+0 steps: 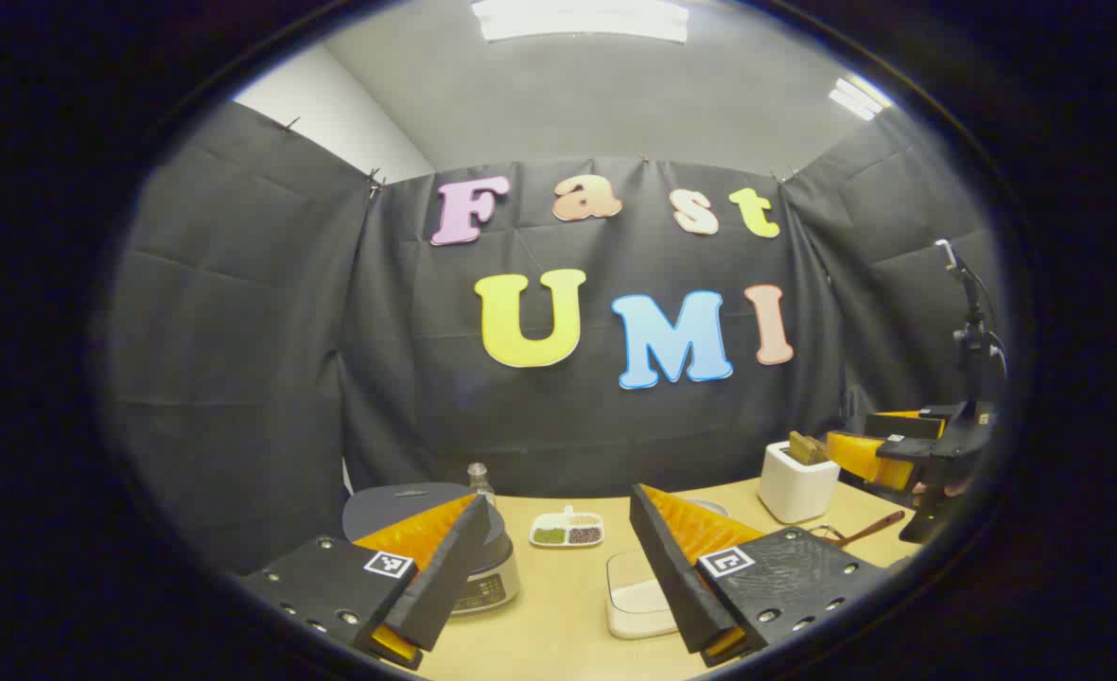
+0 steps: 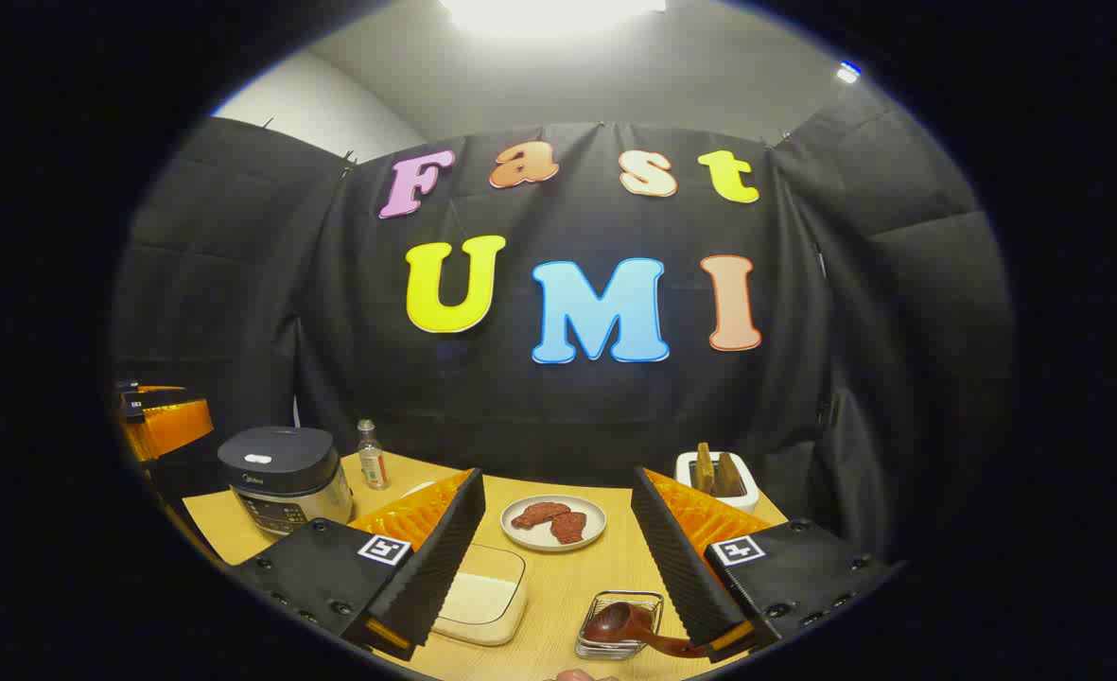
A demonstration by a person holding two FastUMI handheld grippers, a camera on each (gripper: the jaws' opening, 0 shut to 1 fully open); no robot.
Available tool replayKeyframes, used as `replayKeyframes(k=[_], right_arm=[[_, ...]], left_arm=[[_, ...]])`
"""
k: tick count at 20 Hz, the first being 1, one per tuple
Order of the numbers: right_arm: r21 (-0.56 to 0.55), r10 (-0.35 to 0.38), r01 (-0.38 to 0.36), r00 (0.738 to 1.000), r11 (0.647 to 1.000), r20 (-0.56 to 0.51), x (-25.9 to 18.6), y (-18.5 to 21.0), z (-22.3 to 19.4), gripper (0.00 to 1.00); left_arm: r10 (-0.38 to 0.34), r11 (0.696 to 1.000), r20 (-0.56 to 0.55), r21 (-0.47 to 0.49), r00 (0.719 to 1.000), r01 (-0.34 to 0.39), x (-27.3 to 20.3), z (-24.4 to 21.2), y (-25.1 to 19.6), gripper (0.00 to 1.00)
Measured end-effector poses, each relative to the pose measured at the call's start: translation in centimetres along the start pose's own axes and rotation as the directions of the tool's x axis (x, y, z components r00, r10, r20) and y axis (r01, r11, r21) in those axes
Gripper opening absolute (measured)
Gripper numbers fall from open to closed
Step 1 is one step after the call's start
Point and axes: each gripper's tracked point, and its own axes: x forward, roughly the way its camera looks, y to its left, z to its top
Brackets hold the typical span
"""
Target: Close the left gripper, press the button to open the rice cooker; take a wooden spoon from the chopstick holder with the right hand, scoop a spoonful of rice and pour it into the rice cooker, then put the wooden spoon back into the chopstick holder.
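The rice cooker (image 1: 482,577) stands at the left of the table, its dark lid down, half hidden behind my left finger; it also stands at the far left in the right gripper view (image 2: 284,473). My left gripper (image 1: 558,498) hovers open just before it. A white chopstick holder (image 1: 794,484) (image 2: 719,478) with wooden utensils stands at the back right. A clear box of rice (image 1: 638,596) (image 2: 482,591) lies in the middle. My right gripper (image 2: 558,478) is open and holds nothing; it also appears beside the holder (image 1: 898,445).
A dark wooden ladle (image 2: 629,624) rests on a small wire tray (image 2: 605,648). A plate of reddish food (image 2: 553,522), a divided dish of beans (image 1: 567,530) and a small bottle (image 2: 369,454) stand on the wooden table (image 1: 558,615). Black cloth walls enclose it.
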Motion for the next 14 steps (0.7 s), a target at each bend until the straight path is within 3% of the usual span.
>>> replayKeyframes(k=[5,8,14], right_arm=[[0.028,-0.052,0.051,0.998,0.998,0.036,-0.8,0.6,1.4,0.99],[-0.028,-0.09,0.091,0.995,0.995,0.031,-0.7,0.3,1.9,0.96],[-0.035,-0.15,0.151,0.989,0.988,0.018,-0.7,-1.0,2.6,0.99]], left_arm=[[-0.038,0.999,0.022,0.039,0.999,0.037,0.4,0.7,1.7,0.92],[-0.071,0.997,0.023,0.004,0.997,0.071,1.7,0.5,2.1,0.92],[-0.13,0.991,0.04,-0.019,0.991,0.131,5.0,0.2,2.4,0.92]])
